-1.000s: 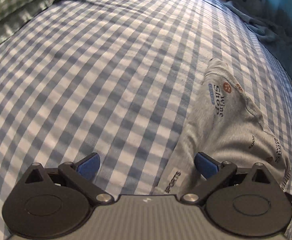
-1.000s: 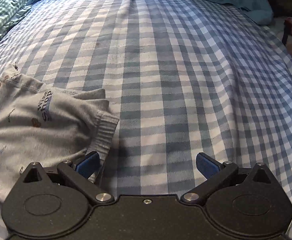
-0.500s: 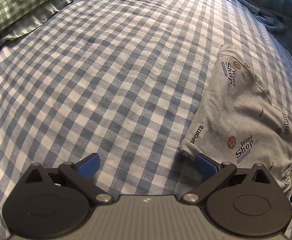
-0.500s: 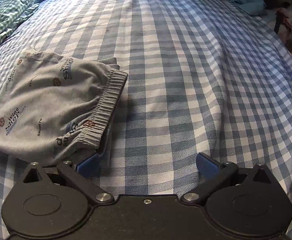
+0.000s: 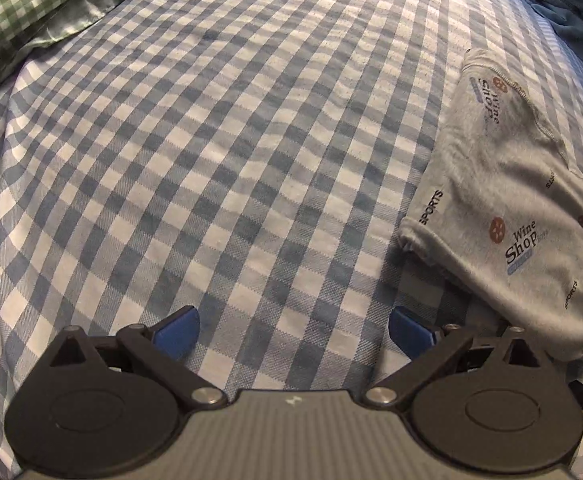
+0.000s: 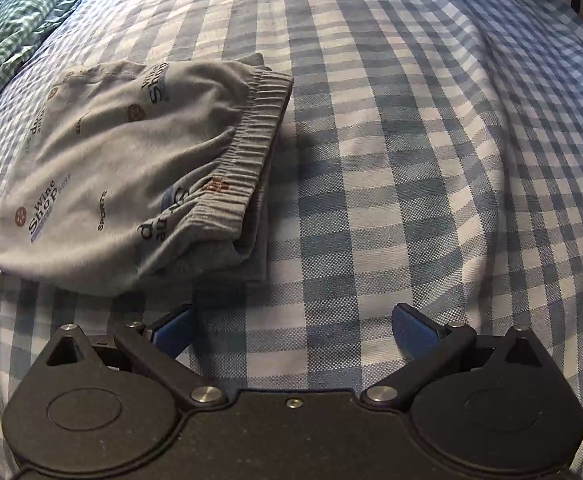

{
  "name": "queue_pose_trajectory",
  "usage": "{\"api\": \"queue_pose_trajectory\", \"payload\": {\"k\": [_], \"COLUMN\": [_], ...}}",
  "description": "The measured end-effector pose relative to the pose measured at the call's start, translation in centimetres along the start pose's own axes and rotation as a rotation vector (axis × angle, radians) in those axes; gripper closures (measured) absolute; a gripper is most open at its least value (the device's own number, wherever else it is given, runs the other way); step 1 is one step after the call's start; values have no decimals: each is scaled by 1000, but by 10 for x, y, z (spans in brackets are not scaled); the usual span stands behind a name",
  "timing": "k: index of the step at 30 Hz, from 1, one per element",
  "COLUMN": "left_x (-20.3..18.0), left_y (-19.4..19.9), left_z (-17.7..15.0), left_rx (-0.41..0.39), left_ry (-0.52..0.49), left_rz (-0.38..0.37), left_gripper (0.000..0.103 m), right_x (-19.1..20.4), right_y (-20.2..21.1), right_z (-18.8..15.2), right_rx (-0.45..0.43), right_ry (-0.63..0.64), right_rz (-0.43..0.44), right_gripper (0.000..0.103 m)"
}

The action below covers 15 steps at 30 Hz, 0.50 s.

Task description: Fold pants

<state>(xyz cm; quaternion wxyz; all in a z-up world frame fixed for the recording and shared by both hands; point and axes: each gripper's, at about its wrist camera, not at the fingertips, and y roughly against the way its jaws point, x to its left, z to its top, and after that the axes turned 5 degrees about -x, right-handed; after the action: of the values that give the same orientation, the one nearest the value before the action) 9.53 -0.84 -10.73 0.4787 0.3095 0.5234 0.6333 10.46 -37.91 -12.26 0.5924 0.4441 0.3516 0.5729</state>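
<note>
The grey printed pants (image 5: 503, 184) lie folded into a compact bundle on the blue checked bedsheet (image 5: 211, 140). In the right wrist view the pants (image 6: 131, 168) sit left of centre with the elastic waistband (image 6: 251, 144) on top, facing right. My left gripper (image 5: 293, 328) is open over bare sheet, its right finger just short of the bundle's near edge. Open too, my right gripper (image 6: 291, 330) holds nothing, and its left finger is a little below the bundle's near corner. Neither gripper touches the pants.
A green checked pillow (image 5: 23, 12) lies at the far left of the bed, seen also as green checked cloth (image 6: 7, 36) in the right wrist view. Teal fabric (image 5: 571, 12) is bunched at the far right. Bare sheet (image 6: 431, 160) stretches right of the pants.
Both grippers have drawn back and away from the pants, which now lie free as a folded bundle. One second ago each gripper's inner finger was against the cloth.
</note>
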Motion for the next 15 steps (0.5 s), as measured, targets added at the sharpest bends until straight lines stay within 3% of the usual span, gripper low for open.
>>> {"api": "queue_pose_trajectory", "payload": {"k": [5,15], "left_x": [1,-22], "left_y": [2,14], "left_z": [-5,29], "left_rx": [14,-85], "left_ry": [-30,-67], "left_rz": [-13,-111], "left_gripper": [0,0], "right_x": [-6,-19], "right_y": [7,18], "right_z": [-7,17], "right_rx": [18,-49], "right_ry": [-9,-52], "right_rz": [41,131], "right_gripper": [1,1]}}
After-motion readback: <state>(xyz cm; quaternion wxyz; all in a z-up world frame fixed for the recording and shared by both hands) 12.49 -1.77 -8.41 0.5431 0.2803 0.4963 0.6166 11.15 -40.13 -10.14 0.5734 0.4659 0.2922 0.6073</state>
